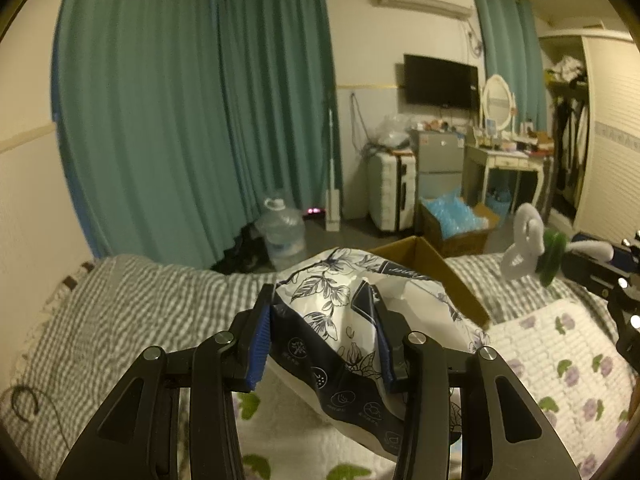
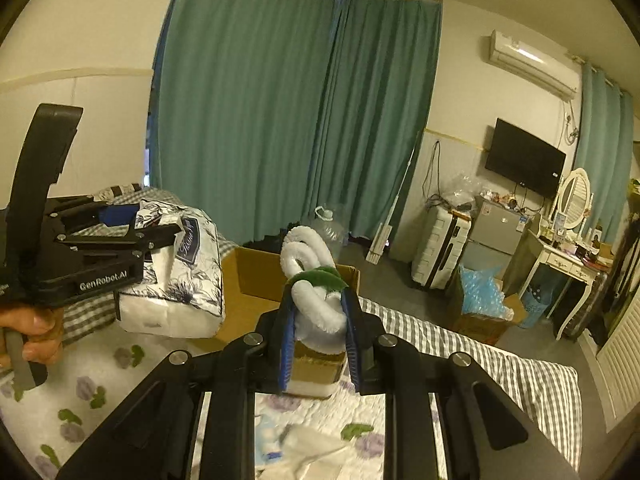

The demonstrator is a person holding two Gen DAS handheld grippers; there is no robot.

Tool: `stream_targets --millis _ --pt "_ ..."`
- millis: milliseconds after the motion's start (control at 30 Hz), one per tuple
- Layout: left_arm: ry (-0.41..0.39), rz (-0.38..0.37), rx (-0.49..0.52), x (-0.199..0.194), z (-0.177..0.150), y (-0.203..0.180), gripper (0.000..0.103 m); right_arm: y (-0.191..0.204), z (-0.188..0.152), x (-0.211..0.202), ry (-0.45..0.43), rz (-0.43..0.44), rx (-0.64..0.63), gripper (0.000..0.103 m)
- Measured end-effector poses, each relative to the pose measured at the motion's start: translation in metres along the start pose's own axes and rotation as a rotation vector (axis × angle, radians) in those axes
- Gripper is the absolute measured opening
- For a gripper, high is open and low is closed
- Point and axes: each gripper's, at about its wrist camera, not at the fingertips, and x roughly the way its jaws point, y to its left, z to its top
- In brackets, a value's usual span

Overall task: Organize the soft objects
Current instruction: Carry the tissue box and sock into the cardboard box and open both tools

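Left tongs (image 1: 322, 334): clamped on the tissue pack (image 1: 344, 320), blue pads pressing both side faces; the wrapper buckles between them
Tissue pack: floral plastic wrapper, lifted clear of the bed (image 1: 120, 312), just short of the near edge of the cardboard box (image 1: 440, 272); in the right wrist view the pack (image 2: 180, 276) hangs beside the box's left wall
Right tongs (image 2: 318, 336): clamped on the base of the white chenille flower (image 2: 308, 280), a twisted white loop with a green collar; its brown-and-white base sits between the pads
Chenille flower: raised above the bed, in front of the box's near wall; seen from the left wrist view (image 1: 524, 244) it sits to the right of the box
Cardboard box (image 2: 256, 276): open top, standing on the bed toward its far edge; contents not visible
Step in hand (judged): carry both soft items over the box opening and release
Method: bring one item over the opening at a time so the tongs do not meet above it; lower the pack below the rim before releasing, as its bulk looks close to the opening's width
Risk: the pack may catch the near rim and tip the box; the light flower may cling to a pad on release
Quilt (image 2: 100, 396): floral, under both tongs; loose white items lie on it near the bottom edge, identity unclear
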Motion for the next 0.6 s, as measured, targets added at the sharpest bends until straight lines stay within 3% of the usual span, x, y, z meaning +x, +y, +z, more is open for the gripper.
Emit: stream_targets --millis 200,333,600 --pt "0.048 -0.01 -0.01 0.058 0.001 -0.01 0.043 -0.01 0.009 0.056 0.029 0.022 0.009 0.021" --pt "0.127 -0.025 0.002 0.099 -0.011 -0.021 0.045 -0.012 -0.002 0.1 0.081 0.031 0.016 0.021" --pt "0.172 -0.029 -0.01 0.133 -0.028 -0.025 0.057 -0.011 -0.038 0.162 0.201 0.04 0.026 0.023"
